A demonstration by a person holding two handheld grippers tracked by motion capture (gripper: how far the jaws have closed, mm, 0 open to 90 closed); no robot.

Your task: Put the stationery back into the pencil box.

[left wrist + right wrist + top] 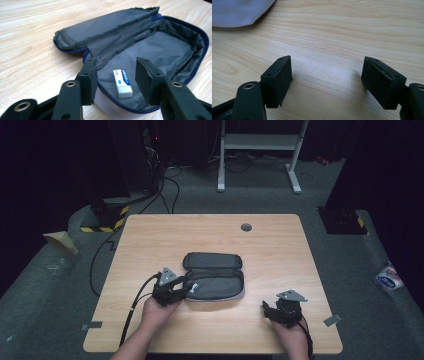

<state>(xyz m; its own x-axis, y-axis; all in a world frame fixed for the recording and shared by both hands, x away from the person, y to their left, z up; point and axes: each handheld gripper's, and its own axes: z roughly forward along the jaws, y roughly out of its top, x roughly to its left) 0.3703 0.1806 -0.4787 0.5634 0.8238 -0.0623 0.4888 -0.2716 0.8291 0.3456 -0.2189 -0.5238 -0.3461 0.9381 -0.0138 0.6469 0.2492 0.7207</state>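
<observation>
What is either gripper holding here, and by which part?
Nothing. The left gripper is open over the eraser lying in the pencil case; the right gripper is open.

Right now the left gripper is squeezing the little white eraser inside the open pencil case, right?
Not quite. The left gripper isn't squeezing the eraser: in the left gripper view its jaws stand apart and the eraser lies loose between them, inside the open pencil case.

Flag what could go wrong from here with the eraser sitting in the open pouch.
1. The eraser lies loose near the pouch front rim, between the open left gripper jaws; pulling back could nudge it out.
2. The lid flap lies folded back; closing one-handed may drag the pouch across the table.
3. The right gripper sits apart, not steadying anything.
</observation>
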